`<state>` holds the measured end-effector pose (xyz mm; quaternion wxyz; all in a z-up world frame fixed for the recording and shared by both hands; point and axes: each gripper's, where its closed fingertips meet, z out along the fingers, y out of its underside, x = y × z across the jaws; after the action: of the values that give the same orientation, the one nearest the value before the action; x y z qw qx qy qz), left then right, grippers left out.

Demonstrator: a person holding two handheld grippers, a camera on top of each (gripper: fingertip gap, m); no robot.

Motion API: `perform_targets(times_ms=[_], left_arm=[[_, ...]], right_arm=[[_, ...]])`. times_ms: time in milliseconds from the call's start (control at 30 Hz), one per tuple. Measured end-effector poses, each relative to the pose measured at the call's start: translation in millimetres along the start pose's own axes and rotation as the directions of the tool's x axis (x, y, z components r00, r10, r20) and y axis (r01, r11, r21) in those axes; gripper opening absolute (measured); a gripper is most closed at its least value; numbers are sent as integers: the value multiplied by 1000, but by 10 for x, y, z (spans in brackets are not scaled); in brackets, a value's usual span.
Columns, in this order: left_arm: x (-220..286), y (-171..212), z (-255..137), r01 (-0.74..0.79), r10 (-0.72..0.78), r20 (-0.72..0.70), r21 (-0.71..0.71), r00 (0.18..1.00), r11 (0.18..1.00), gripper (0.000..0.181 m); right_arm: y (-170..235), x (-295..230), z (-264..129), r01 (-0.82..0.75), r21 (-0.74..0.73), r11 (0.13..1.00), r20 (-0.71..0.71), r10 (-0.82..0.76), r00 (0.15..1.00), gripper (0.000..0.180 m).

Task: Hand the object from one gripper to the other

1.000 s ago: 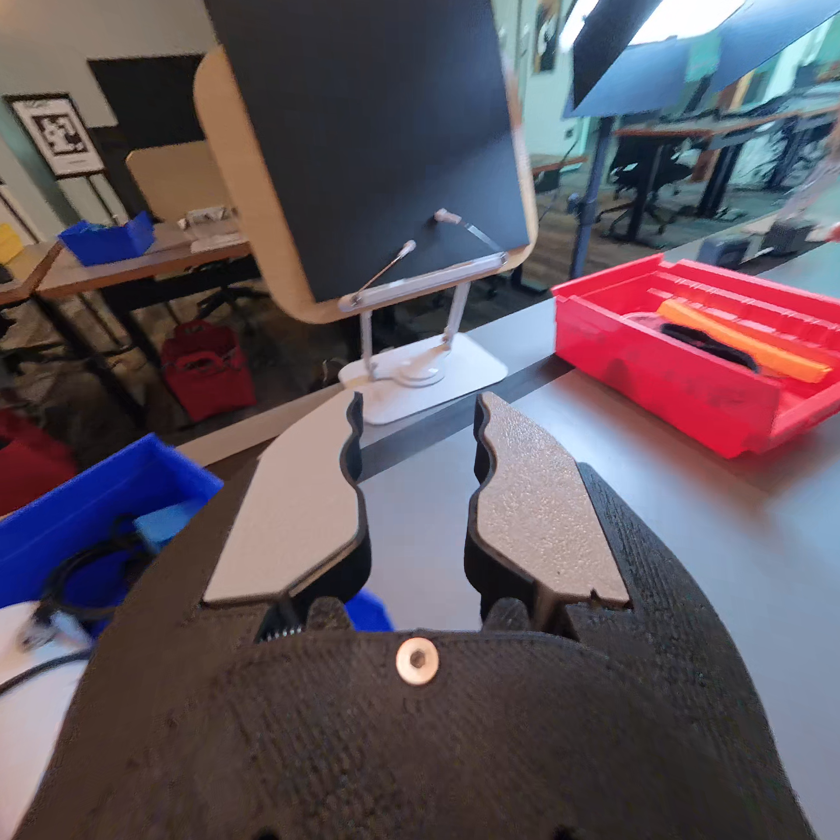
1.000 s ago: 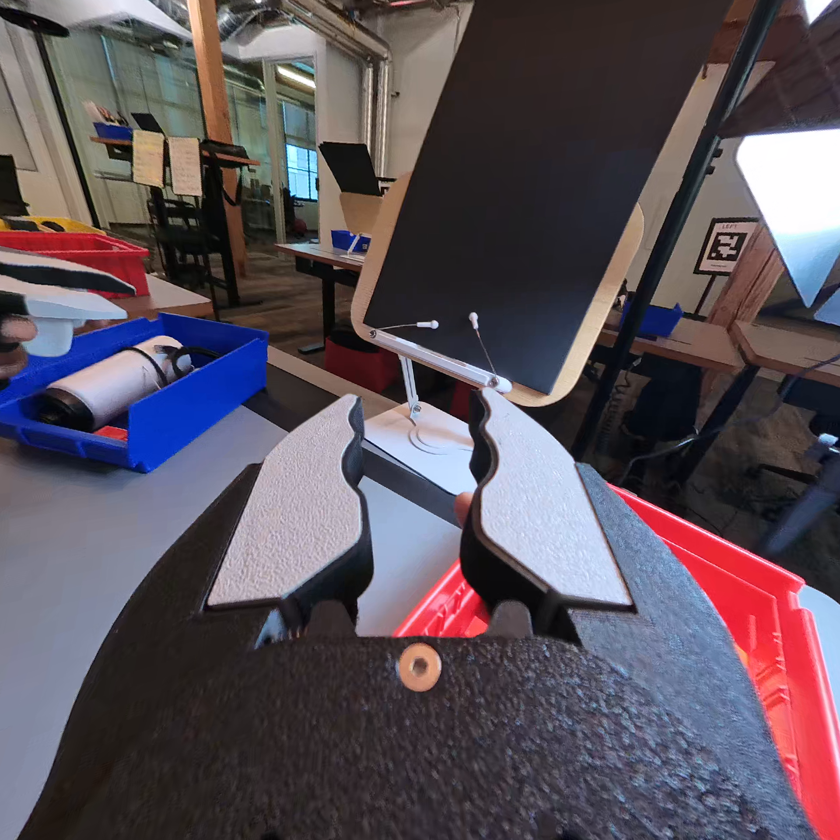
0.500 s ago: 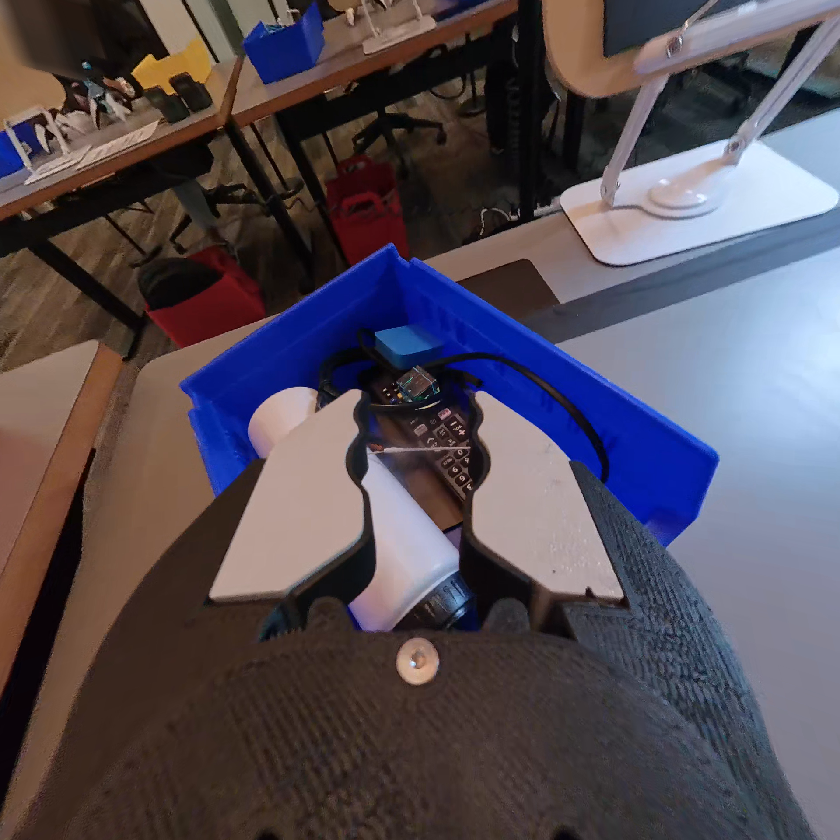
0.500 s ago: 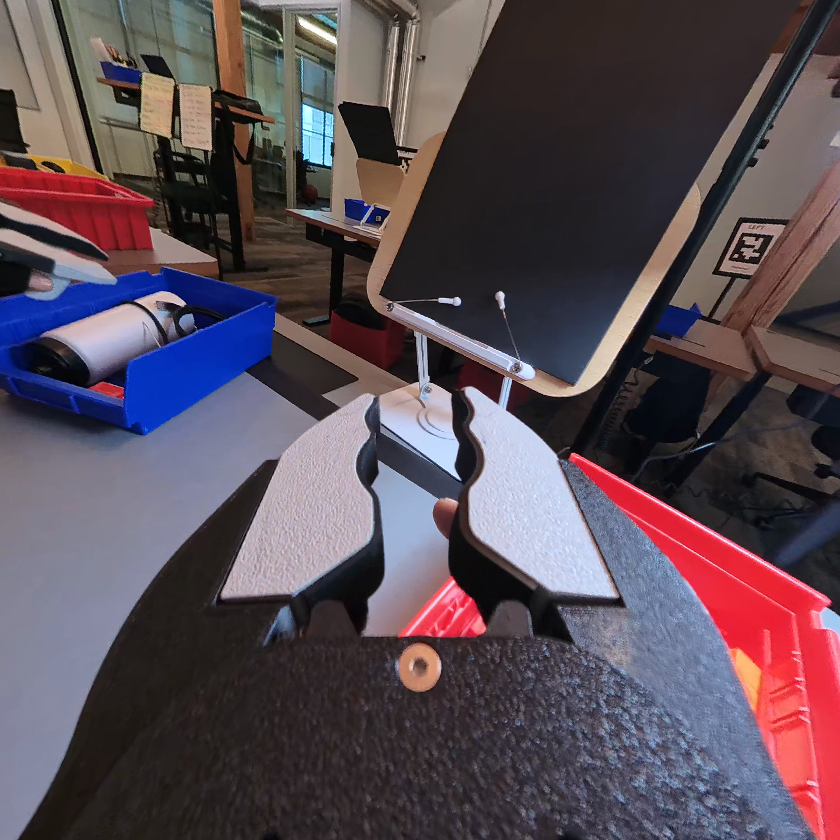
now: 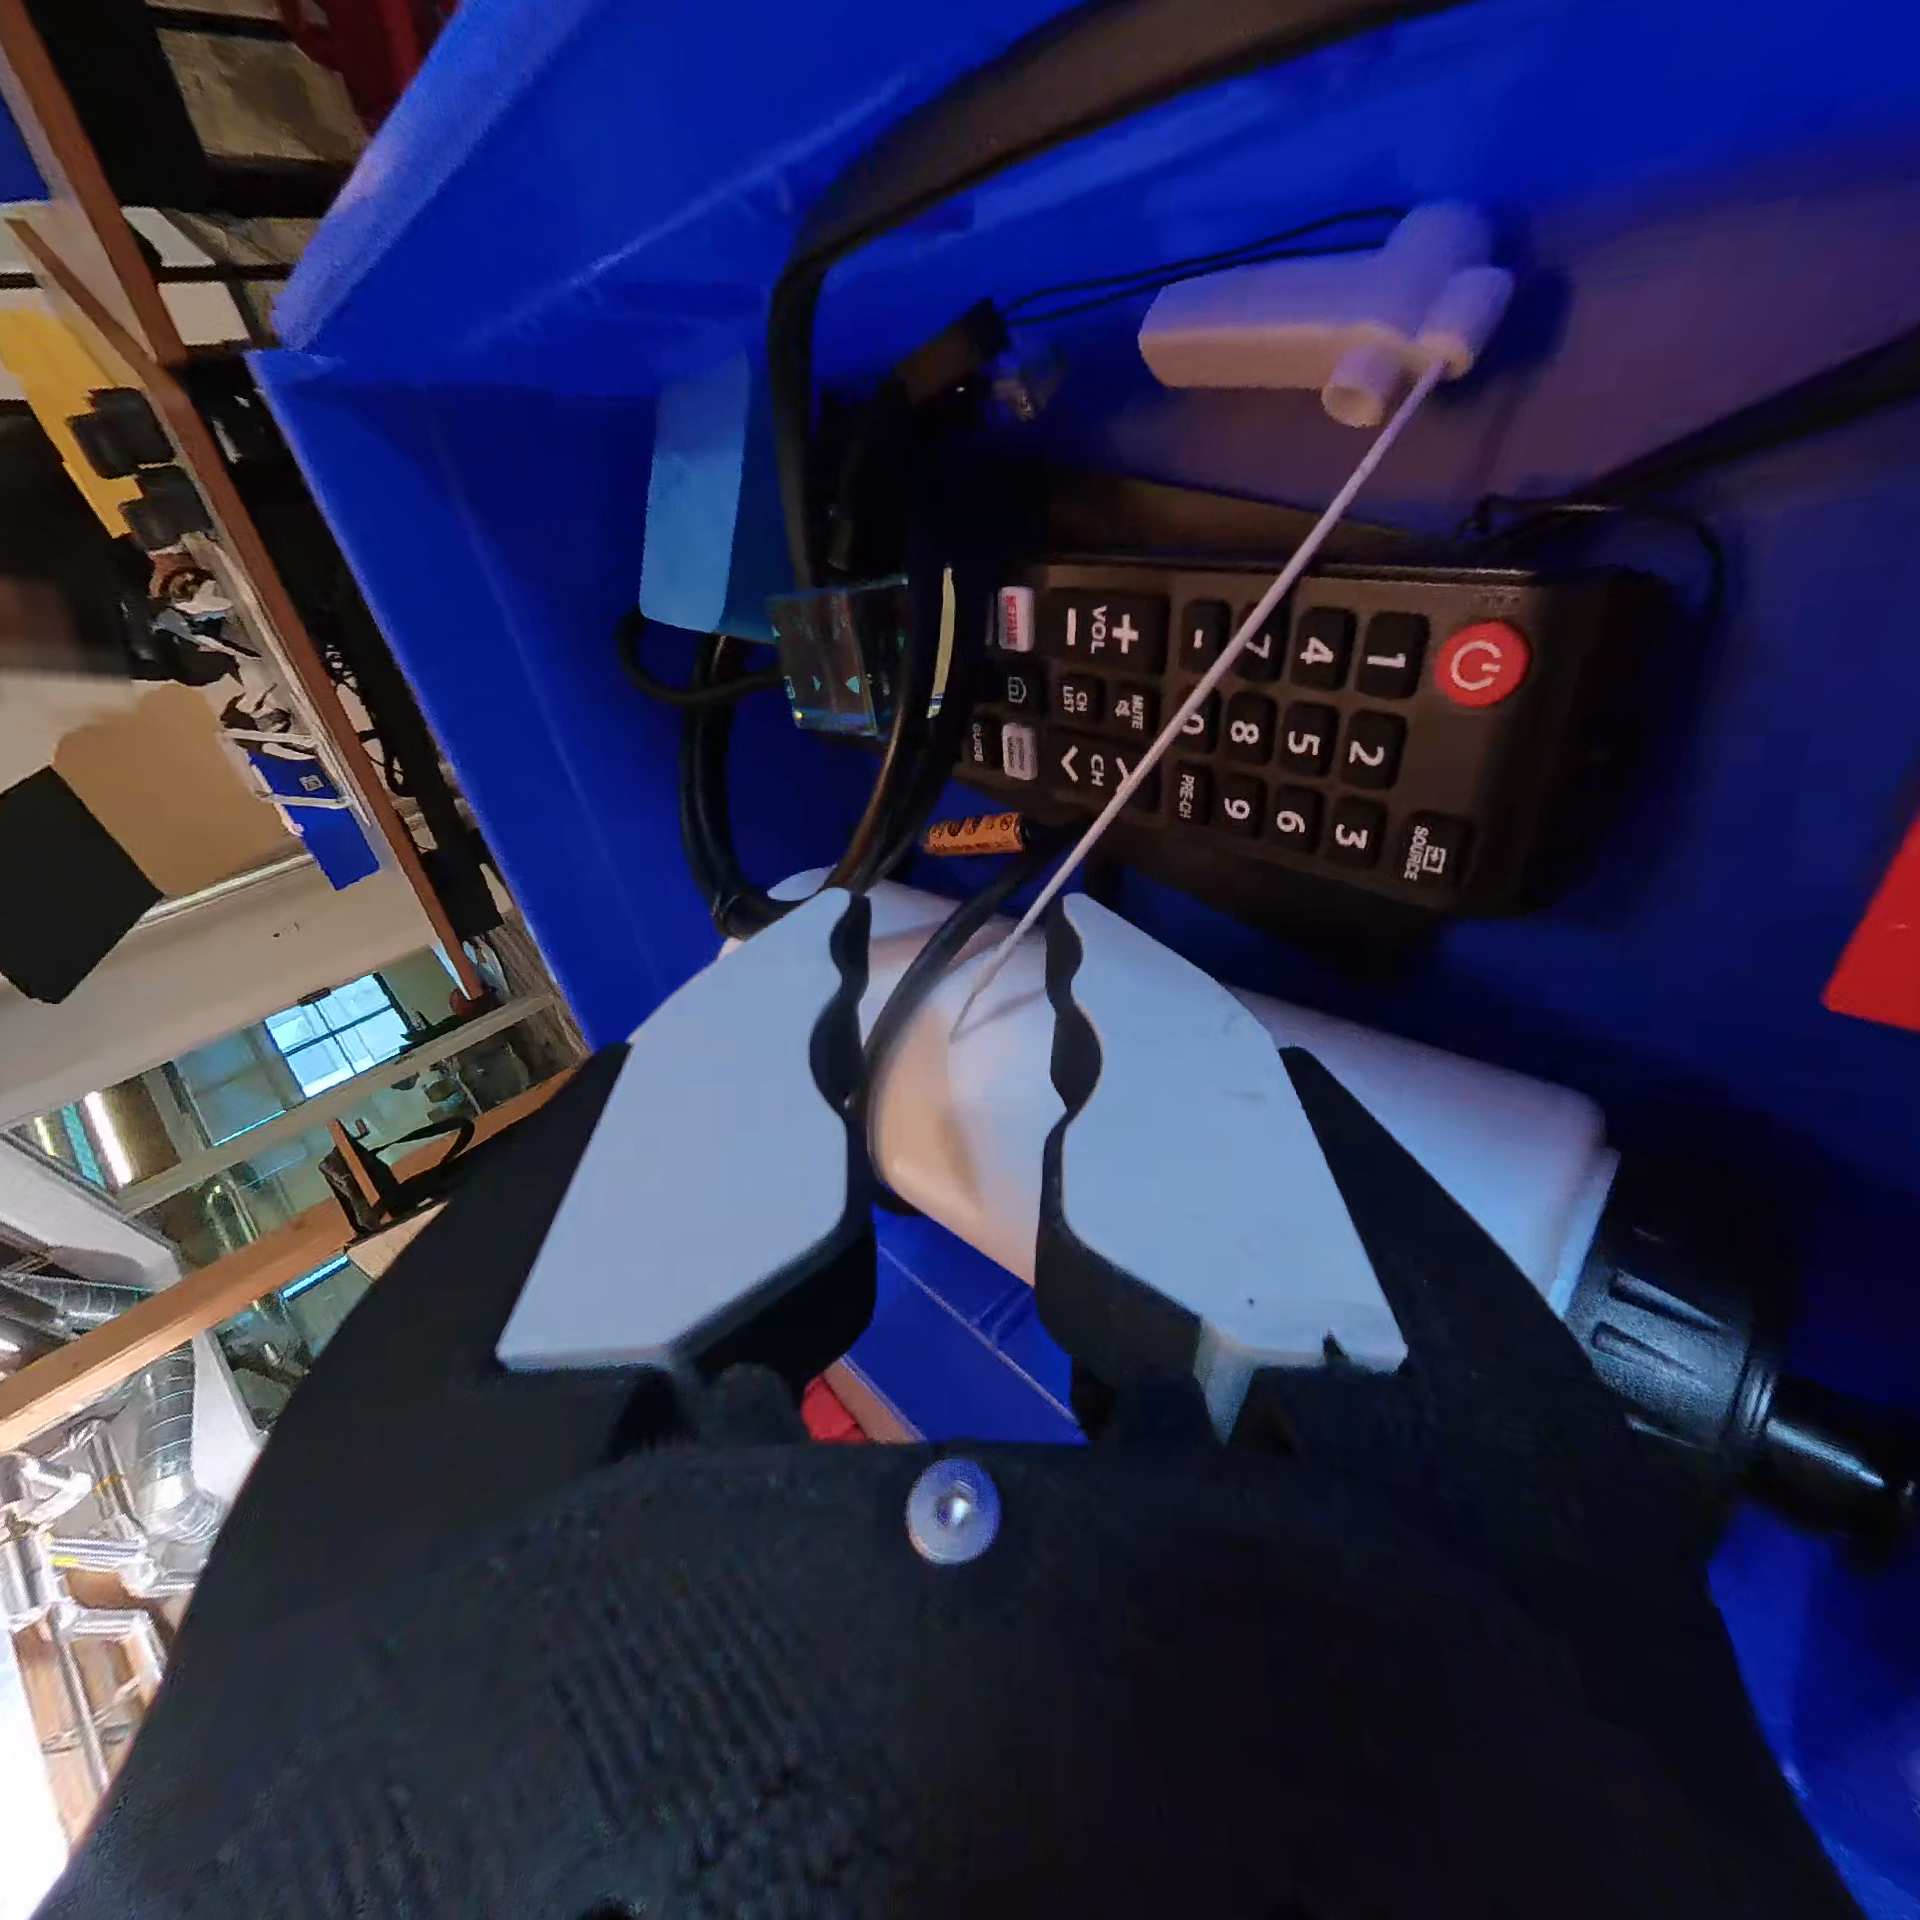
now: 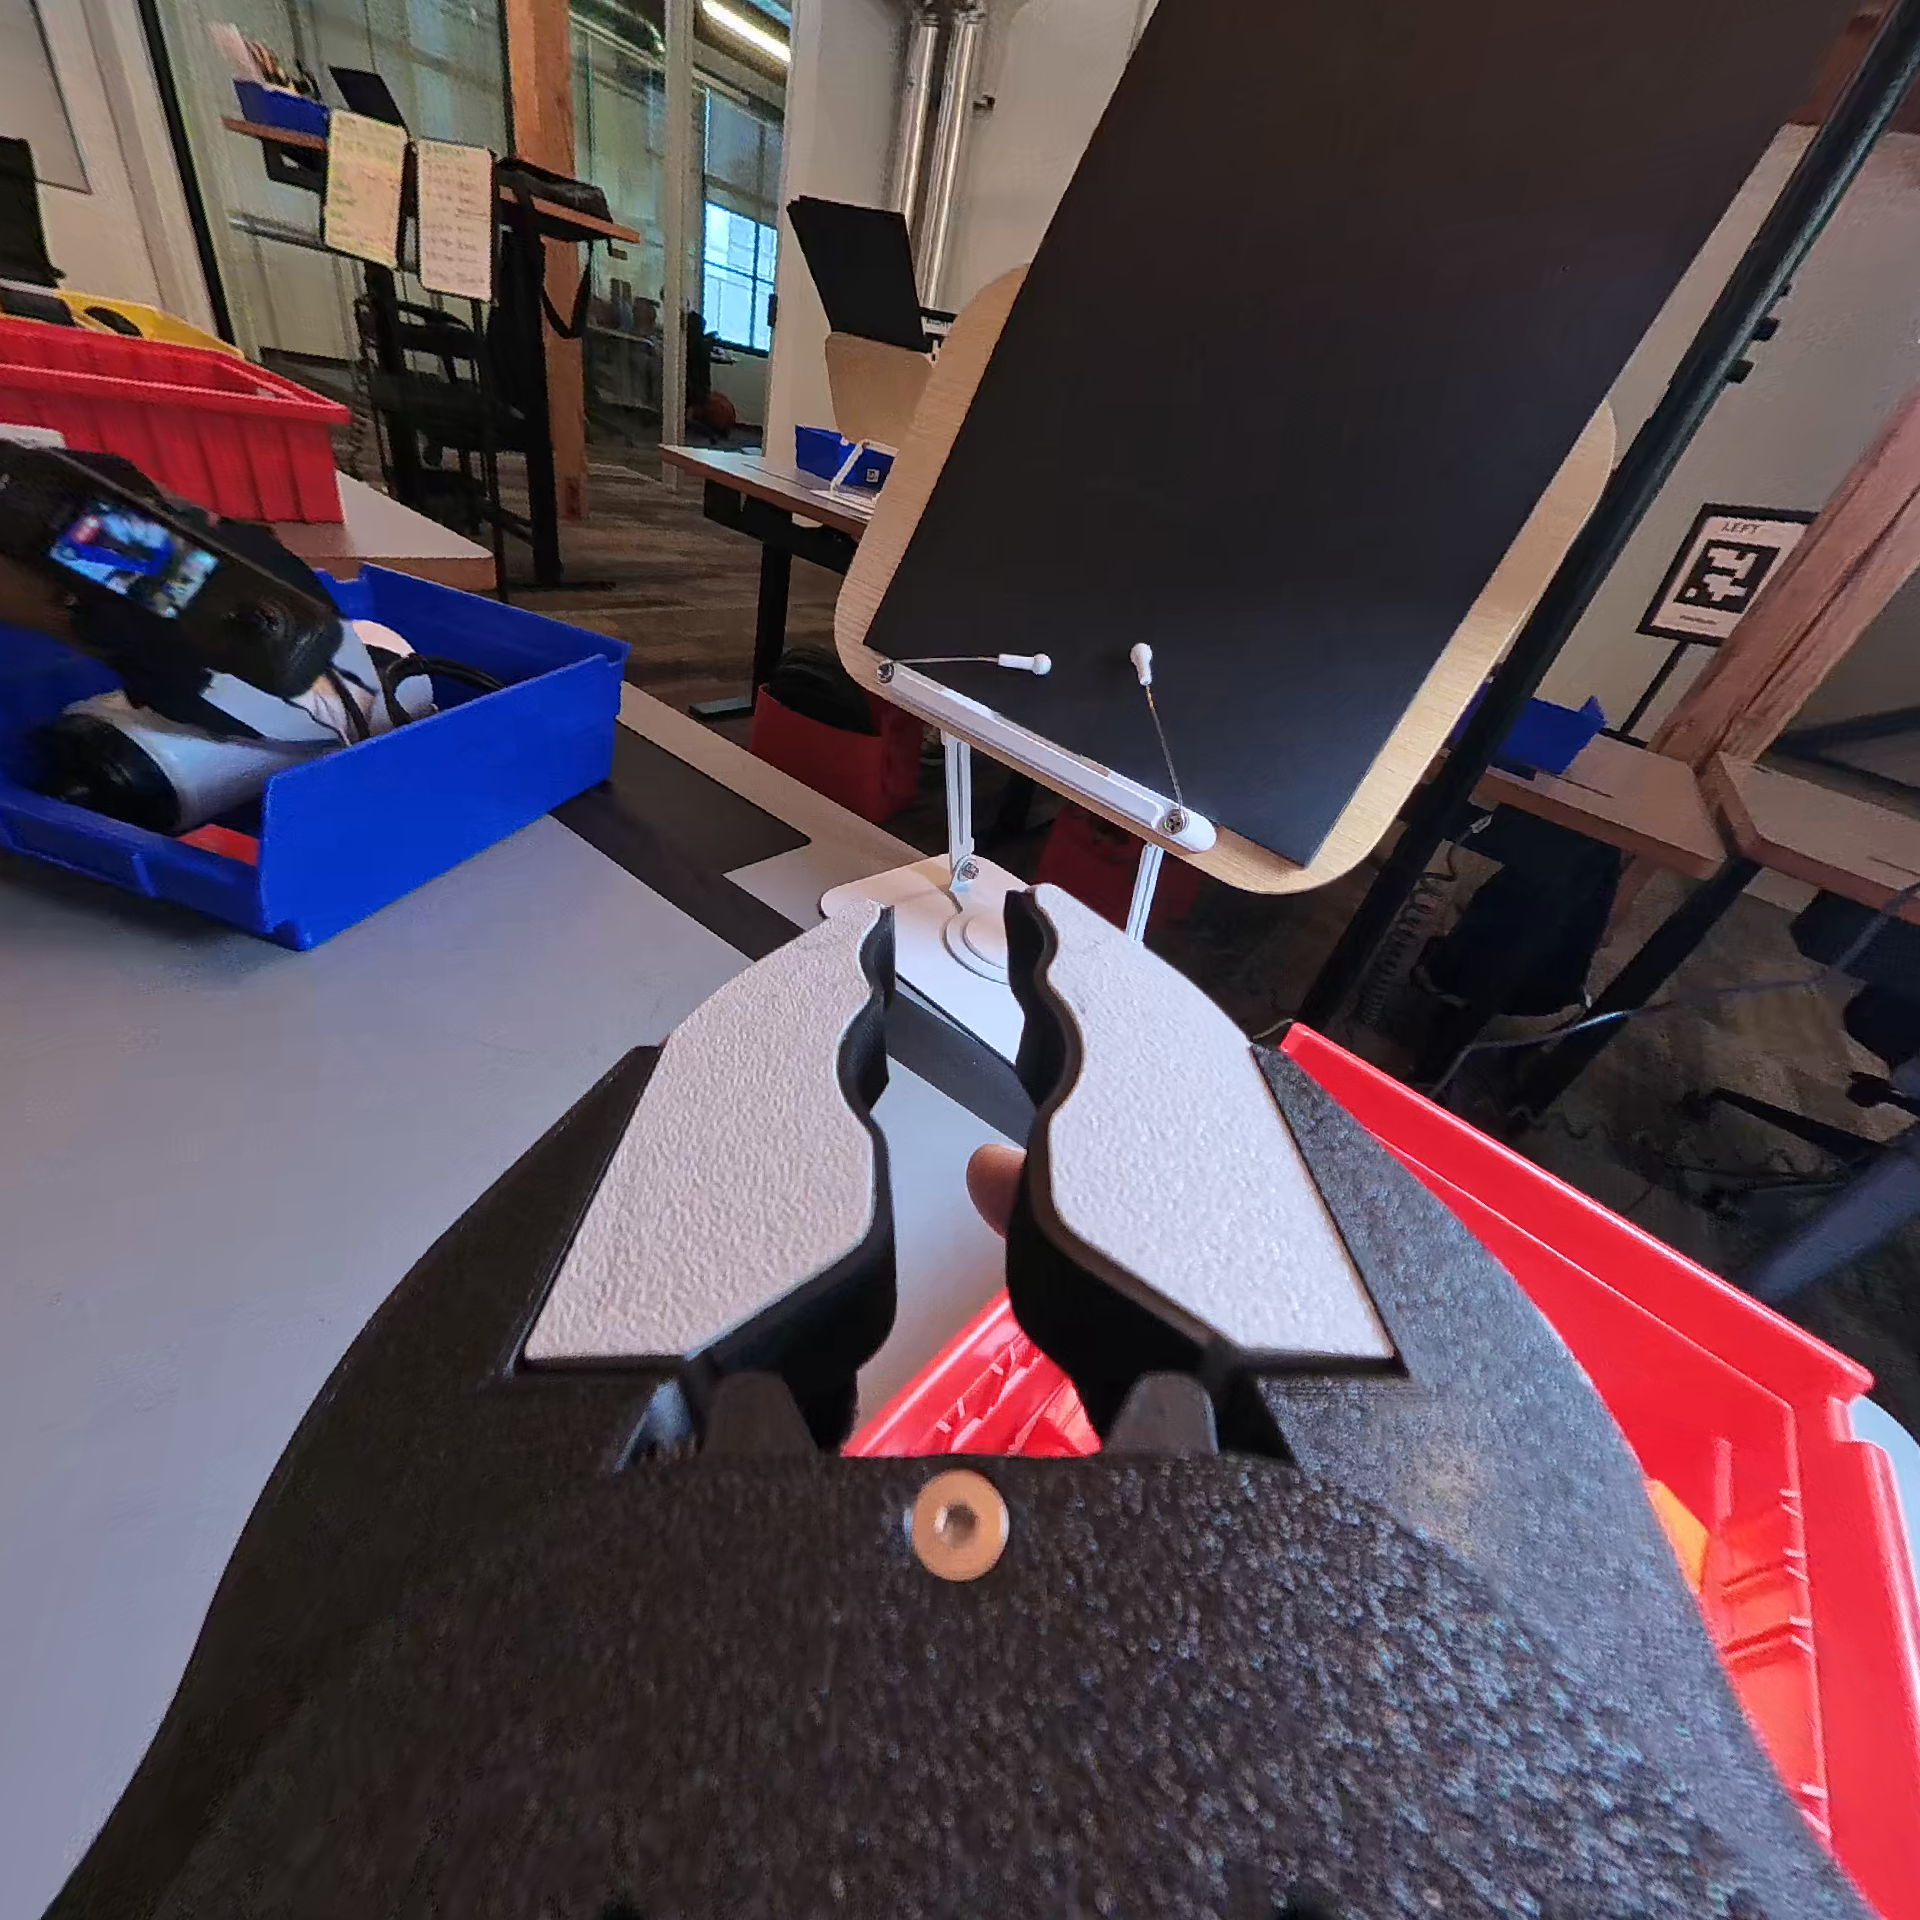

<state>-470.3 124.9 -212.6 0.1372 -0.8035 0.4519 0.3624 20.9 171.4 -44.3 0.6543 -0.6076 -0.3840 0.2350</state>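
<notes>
Left gripper: held open inside the blue bin, its fingers set to either side of the white cylinder, not clamped on it.
White cylinder: laid in the bin, crossed by a black cable.
Beyond: a black remote control is seen lying flat.
Right gripper: held open and empty above the grey table, over the near edge of the red bin.

Blue bin, black remote (red power button), red bin, black board
</notes>
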Motion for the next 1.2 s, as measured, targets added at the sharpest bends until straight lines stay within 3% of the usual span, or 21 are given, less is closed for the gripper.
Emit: perform_targets(times_ms=[167, 433, 667, 733, 1200], left_arm=[[28, 22, 56, -102, 99, -36, -71, 994, 992, 30], [45, 72, 84, -114, 106, -77, -107, 991, 988, 30], [58, 60, 99, -78, 71, -89, -86, 994, 993, 21], [88, 55, 105, -88, 80, -97, -73, 992, 993, 2], [-119, 136, -204, -68, 68, -5, -28, 998, 997, 2]], right_arm=[[23, 56, -16, -25, 3, 1000, -4, 25, 1000, 20], [-16, 76, -52, -21, 10, 1000, -14, 21, 1000, 19], [-20, 88, -61, -22, 11, 1000, -19, 22, 1000, 18], [-14, 87, -56, -22, 9, 1000, -19, 22, 1000, 18], [-30, 94, -65, -21, 13, 1000, -23, 22, 999, 16]])
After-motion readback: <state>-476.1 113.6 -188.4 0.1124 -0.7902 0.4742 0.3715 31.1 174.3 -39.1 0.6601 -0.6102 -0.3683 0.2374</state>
